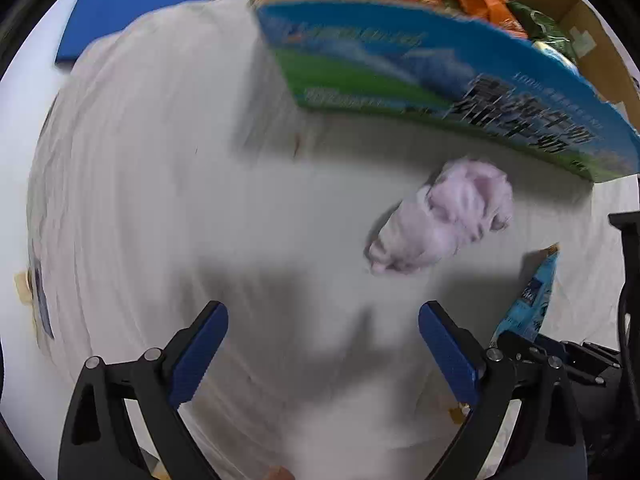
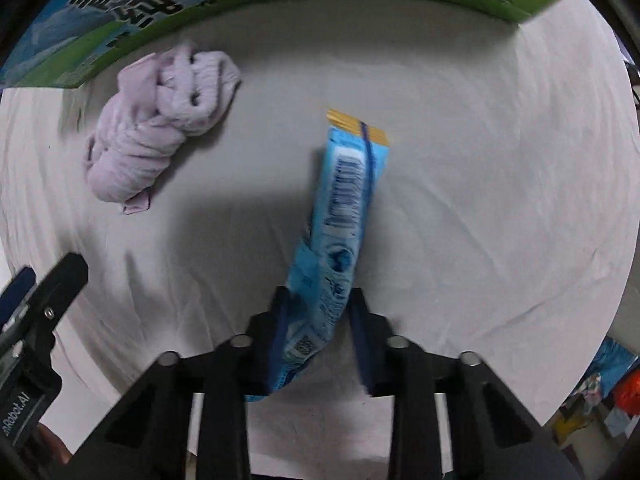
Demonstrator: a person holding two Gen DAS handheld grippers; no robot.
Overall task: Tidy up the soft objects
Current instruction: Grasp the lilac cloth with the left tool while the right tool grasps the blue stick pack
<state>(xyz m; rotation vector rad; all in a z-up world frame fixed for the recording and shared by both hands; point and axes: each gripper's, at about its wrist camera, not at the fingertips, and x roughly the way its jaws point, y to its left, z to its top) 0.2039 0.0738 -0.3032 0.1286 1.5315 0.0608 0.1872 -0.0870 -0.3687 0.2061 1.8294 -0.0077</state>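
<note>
right tongs (image 2: 316, 320) pinch blue packet (image 2: 344, 200) low, should carry level | left tongs (image 1: 322, 344) wide open, empty | towel (image 1: 440, 220) ahead-right, grab mid-bundle

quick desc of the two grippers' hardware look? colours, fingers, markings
Both are matte black linkage frames with silver pivot pins. The left gripper has blue pads on its fingers; the right gripper has the same blue pads. White "nRobot.AI" lettering shows on the left gripper's body in the right wrist view. No sleeves visible.
</note>
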